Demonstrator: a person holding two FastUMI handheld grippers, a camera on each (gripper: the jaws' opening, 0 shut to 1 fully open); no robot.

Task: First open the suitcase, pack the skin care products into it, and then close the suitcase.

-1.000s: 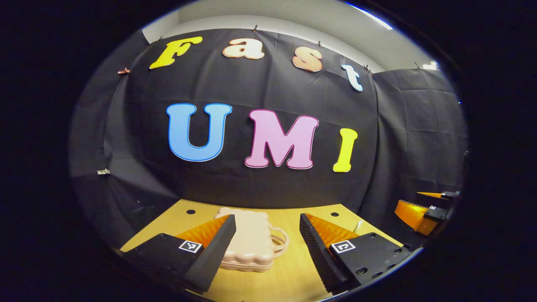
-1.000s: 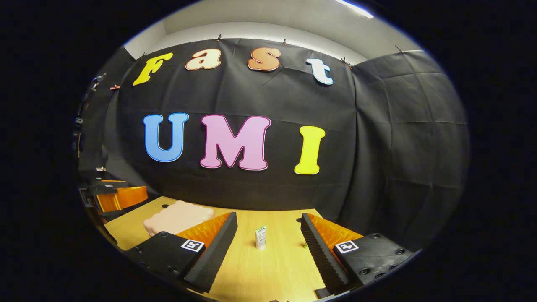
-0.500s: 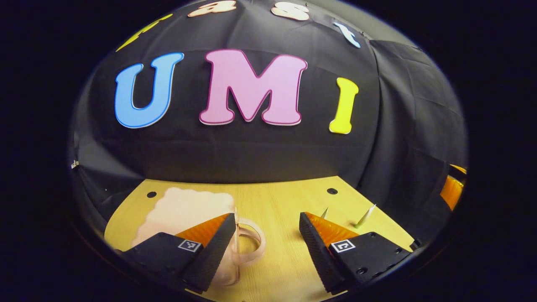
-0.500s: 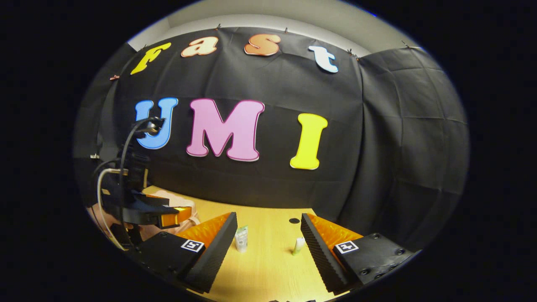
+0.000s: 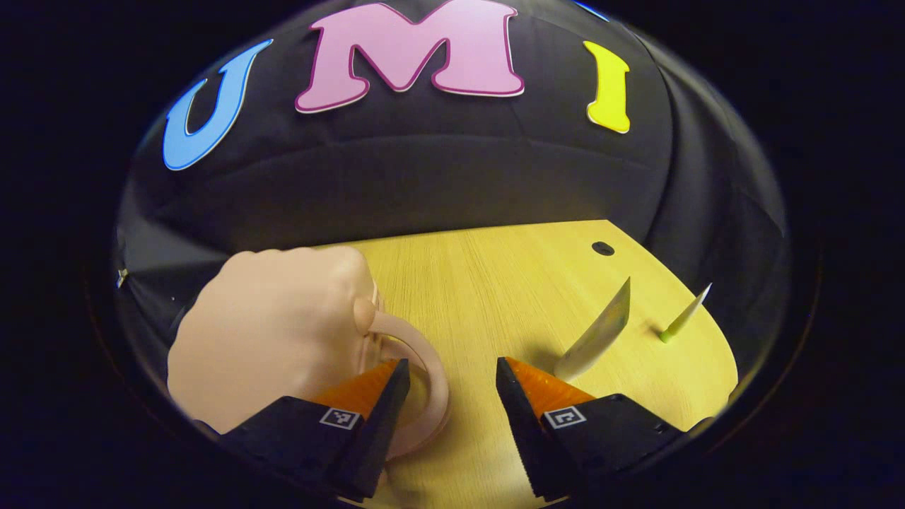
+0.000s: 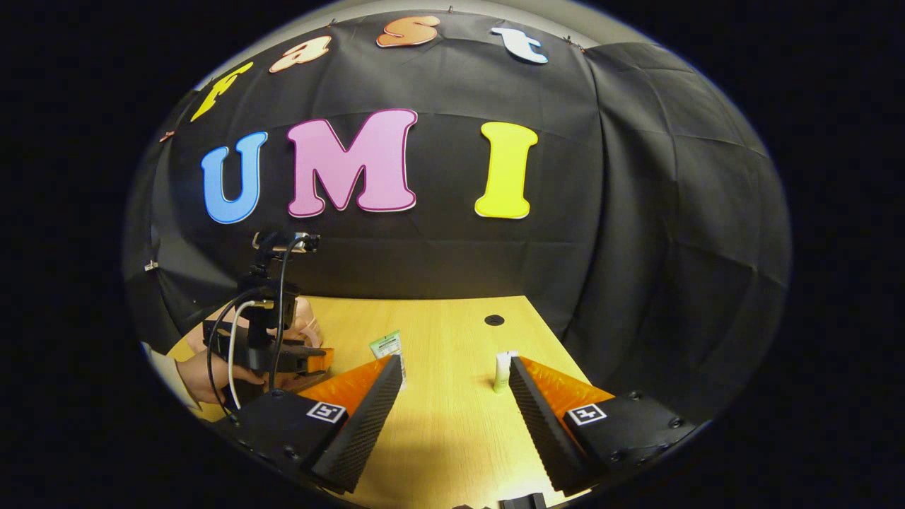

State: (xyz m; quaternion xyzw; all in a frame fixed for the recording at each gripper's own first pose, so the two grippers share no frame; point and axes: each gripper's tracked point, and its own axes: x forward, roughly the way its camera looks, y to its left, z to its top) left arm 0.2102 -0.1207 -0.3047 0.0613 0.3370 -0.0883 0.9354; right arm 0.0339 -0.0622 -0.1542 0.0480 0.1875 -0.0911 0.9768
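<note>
Here the left gripper (image 5: 447, 396), jaws released, hovers at the handle (image 5: 424, 360) of the closed suitcase (image 5: 272, 329) on the desk (image 5: 495, 283); the right gripper (image 6: 452, 403), jaws released, faces two tubes (image 6: 501, 370).

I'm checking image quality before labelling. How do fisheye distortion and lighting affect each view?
Left gripper view: fisheye bends the table edge and leans both upright tubes hard right; the suitcase looks bulged but sharp. Right gripper view: even light, soft shadow under the right gripper, no glare.
</note>
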